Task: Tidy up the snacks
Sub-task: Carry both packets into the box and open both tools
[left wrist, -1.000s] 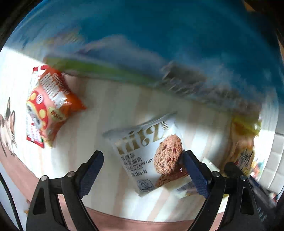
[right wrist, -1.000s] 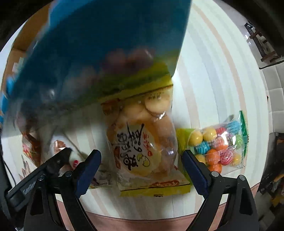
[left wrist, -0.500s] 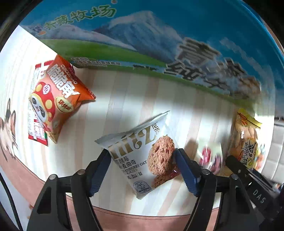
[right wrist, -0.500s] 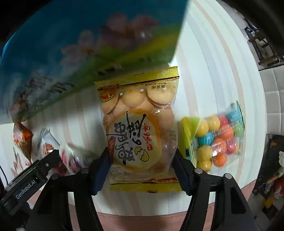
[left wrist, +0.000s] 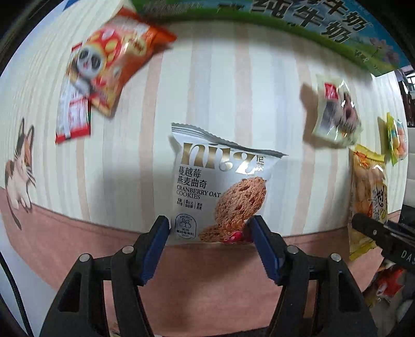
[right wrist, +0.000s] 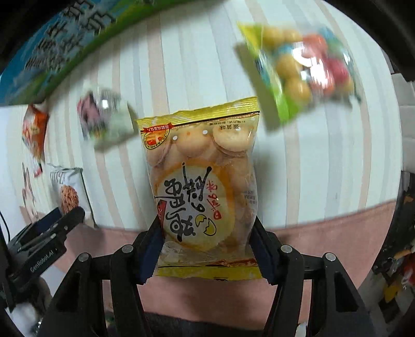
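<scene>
My left gripper point(left wrist: 210, 230) is shut on the bottom edge of a white cranberry oat cookie packet point(left wrist: 220, 186), held above the striped tablecloth point(left wrist: 207, 90). My right gripper point(right wrist: 207, 238) is shut on a yellow packet of egg biscuits point(right wrist: 205, 186), also lifted. The cookie packet shows in the right wrist view point(right wrist: 68, 191), and the biscuit packet in the left wrist view point(left wrist: 368, 197). On the table lie an orange panda snack bag point(left wrist: 109, 62), a small clear snack packet point(left wrist: 334, 114) and a bag of coloured candy balls point(right wrist: 303, 67).
A blue and green milk carton box point(left wrist: 311, 23) stands at the far side of the table. The cloth has a pink border point(left wrist: 77, 233) along its near edge and a cat print point(left wrist: 20, 166) at the left.
Both grippers closed on their packets and pulled them back and up from the table. The milk box now sits farther off and the other snacks have shifted up in view.
</scene>
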